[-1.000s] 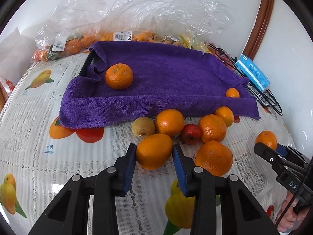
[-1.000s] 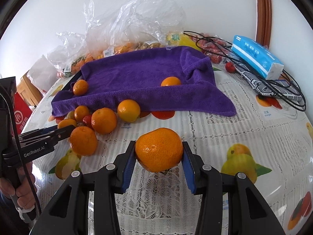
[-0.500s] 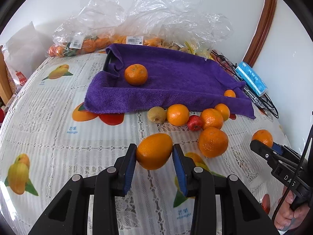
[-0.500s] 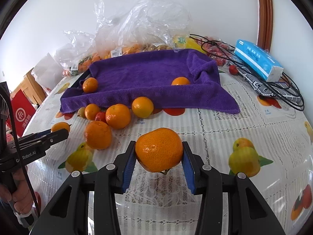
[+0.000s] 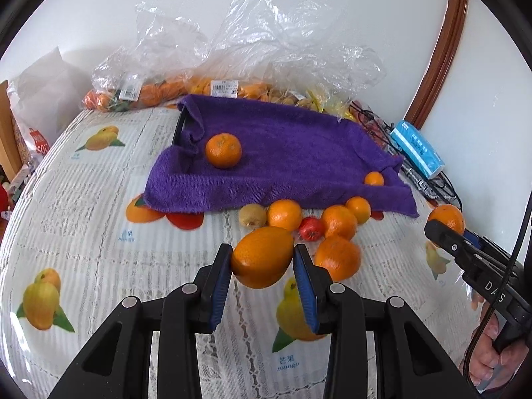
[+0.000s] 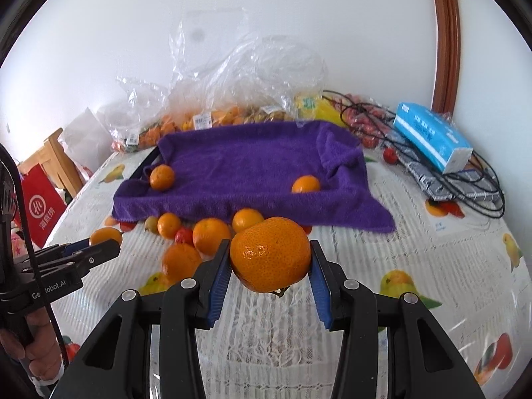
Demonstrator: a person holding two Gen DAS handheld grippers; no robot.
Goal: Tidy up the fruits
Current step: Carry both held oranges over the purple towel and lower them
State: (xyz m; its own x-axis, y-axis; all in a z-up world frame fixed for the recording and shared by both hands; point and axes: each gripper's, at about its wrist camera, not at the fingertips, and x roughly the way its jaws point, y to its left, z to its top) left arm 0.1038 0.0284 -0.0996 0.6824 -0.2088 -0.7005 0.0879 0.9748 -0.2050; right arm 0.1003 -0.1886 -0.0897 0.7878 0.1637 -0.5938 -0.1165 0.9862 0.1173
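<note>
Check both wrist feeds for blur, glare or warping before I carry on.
Left wrist: sharp; fisheye bends the table edges; plastic bags glint. Right wrist: sharp centre, held mandarin crisp, orange below-left slightly smeared, dark vignette at corners.

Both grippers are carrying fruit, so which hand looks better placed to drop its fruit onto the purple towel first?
Probably the right: its mandarin sits straight before the purple towel; the left's orange has loose fruit in between.

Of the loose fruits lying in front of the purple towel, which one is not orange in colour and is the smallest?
The small red round fruit. It lies between two orange citrus fruits, right of the yellow-green round fruit, which is larger and dull.
</note>
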